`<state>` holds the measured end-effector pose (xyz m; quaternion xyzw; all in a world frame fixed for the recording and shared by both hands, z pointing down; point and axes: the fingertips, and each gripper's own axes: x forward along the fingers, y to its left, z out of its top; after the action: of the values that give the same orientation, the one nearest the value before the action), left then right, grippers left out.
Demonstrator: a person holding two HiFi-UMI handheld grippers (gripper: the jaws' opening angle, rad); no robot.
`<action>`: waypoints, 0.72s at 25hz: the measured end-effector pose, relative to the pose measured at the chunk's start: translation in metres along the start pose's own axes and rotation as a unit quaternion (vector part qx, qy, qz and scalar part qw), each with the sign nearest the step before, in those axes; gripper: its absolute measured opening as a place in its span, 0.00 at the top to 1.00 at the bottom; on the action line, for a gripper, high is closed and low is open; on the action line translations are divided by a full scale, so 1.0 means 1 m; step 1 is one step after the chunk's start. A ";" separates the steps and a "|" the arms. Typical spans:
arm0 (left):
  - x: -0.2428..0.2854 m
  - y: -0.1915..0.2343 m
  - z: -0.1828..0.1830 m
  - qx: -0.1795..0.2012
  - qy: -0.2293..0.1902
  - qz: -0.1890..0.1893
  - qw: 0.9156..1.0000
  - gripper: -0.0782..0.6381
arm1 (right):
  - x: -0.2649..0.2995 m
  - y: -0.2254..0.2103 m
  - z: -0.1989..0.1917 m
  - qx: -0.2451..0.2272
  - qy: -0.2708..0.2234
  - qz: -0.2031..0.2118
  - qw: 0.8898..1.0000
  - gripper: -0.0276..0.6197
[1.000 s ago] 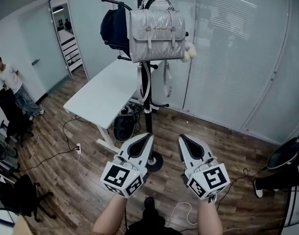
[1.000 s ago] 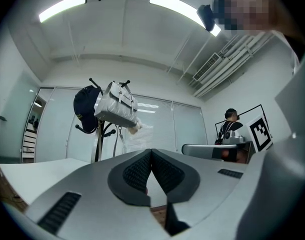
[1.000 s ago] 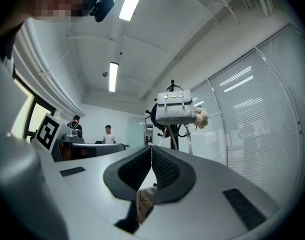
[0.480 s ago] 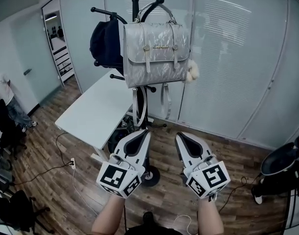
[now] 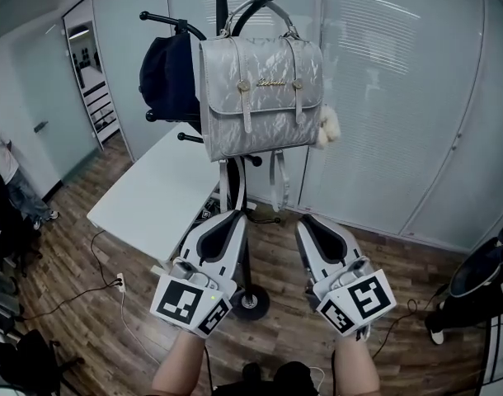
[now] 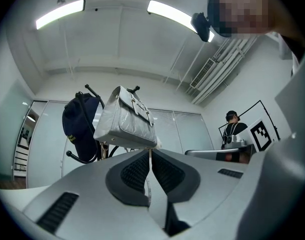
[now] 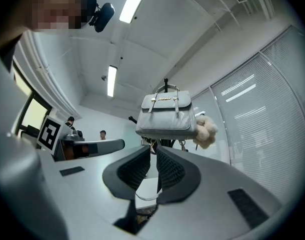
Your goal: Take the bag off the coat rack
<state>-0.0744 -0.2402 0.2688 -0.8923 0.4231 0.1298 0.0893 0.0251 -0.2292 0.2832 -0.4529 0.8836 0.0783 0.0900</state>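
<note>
A silver-grey bag (image 5: 261, 96) with two straps and a fluffy charm (image 5: 327, 127) hangs by its handle from a hook of the black coat rack (image 5: 237, 139). The bag (image 6: 126, 120) shows ahead in the left gripper view, and the bag (image 7: 166, 118) hangs above the jaws in the right gripper view. My left gripper (image 5: 232, 219) is shut and empty, below the bag. My right gripper (image 5: 305, 222) is shut and empty beside it, also below the bag. Both are apart from the bag.
A dark cap (image 5: 167, 77) hangs on the rack's left hook. A white desk (image 5: 152, 200) stands behind the rack on the left. Glass partition walls (image 5: 400, 97) close the back. People stand at the far left (image 5: 4, 167). A black chair (image 5: 482, 275) sits at the right.
The view has closed in on the rack: the bag looks larger and nearer. Both grippers have stayed shut and side by side, now closer under the bag.
</note>
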 end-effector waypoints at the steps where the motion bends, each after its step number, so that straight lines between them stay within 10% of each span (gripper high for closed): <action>1: 0.002 0.002 0.003 0.004 -0.004 0.003 1.000 0.87 | 0.003 -0.003 0.003 -0.001 -0.004 0.002 1.000 0.90; 18: 0.041 0.021 0.074 0.095 -0.049 0.088 0.990 0.72 | 0.047 -0.065 0.076 -0.032 -0.076 0.070 0.994 0.63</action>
<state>-0.0775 -0.2633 0.1853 -0.8316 0.5055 0.1402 0.1824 0.0579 -0.2869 0.1946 -0.3851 0.9009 0.1466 0.1364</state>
